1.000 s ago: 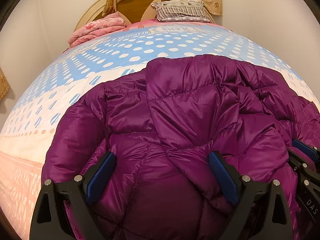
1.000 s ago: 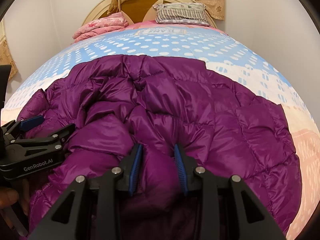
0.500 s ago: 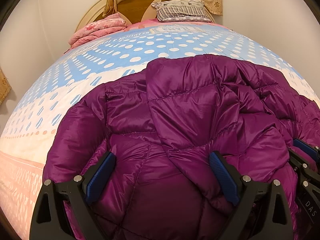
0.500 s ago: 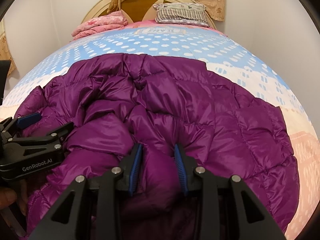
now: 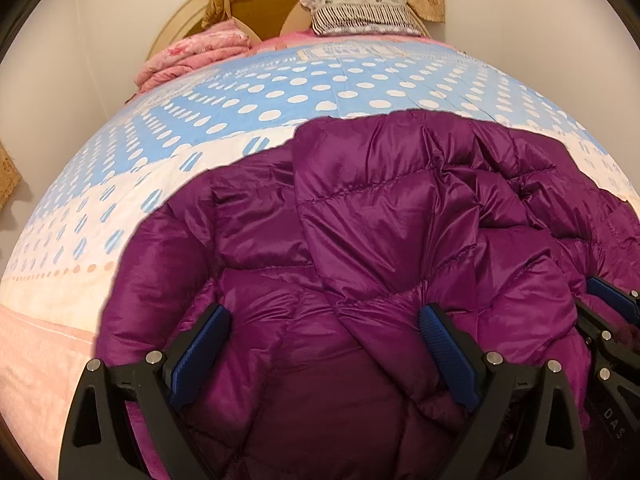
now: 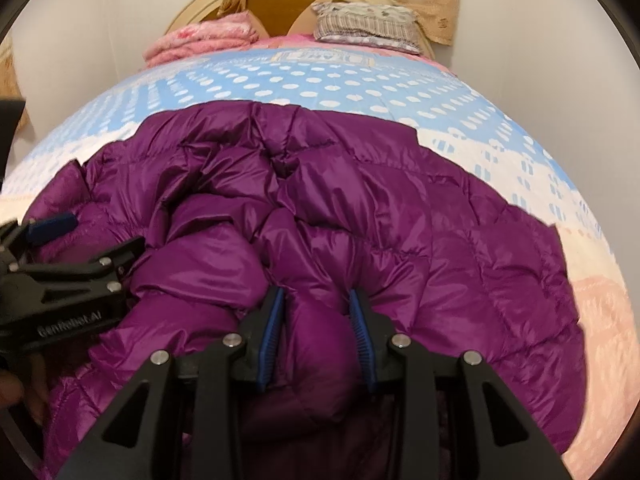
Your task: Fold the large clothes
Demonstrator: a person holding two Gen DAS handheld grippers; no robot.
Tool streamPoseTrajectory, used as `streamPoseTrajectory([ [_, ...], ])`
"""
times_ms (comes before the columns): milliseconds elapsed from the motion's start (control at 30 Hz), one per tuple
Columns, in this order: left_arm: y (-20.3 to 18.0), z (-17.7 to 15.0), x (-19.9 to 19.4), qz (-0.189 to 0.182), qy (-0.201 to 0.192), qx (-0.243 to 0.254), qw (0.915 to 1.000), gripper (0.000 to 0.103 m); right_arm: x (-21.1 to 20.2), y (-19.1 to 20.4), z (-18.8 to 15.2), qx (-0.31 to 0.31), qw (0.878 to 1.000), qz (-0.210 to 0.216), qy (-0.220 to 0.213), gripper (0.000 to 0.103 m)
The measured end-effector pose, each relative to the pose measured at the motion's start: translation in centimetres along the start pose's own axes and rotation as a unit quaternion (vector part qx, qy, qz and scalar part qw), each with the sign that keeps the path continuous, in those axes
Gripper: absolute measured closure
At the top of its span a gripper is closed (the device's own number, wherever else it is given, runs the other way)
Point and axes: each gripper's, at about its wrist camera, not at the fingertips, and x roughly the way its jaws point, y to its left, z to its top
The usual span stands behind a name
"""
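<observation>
My left hand-held gripper (image 5: 324,354) stands wide, its blue pads apart and pressed down into the purple down jacket (image 5: 380,220) without pinching anything. The jacket lies bunched across the near end of the bed (image 5: 280,92), towards the foot edge, with the dotted blue cover bare beyond it up to the headboard. It looks light, puffy and soft, with a shiny, slippery shell; I judge it will spring back and slide unless held by a thick quilted ridge or a seam. My right hand-held gripper (image 6: 318,334) is narrow, clamped on a fat roll of the jacket (image 6: 360,200) near its middle. No containers are in view; at the head of the bed lie only a pink blanket (image 5: 188,52) and a striped pillow (image 5: 360,14).
</observation>
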Motion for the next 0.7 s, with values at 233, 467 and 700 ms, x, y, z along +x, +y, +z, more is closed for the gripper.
streamPoseTrajectory([
  [233,4.8,-3.8,-9.2,-0.023,-0.047,-0.009,0.9986,0.006,-7.6,-3.5,-4.2,0.039,0.999,0.021,-0.02,0.036],
  [467,9.7,-15.3,-14.5,-0.023,-0.034,-0.031,0.9987,0.006,-12.8,-6.6,-13.5,0.059,0.998,-0.012,-0.004,0.028],
  [700,11.0,-24.1,-17.5,-0.019,-0.015,-0.056,0.9981,0.006,-16.1,-7.7,-19.8,0.091,0.995,-0.027,0.005,0.028],
])
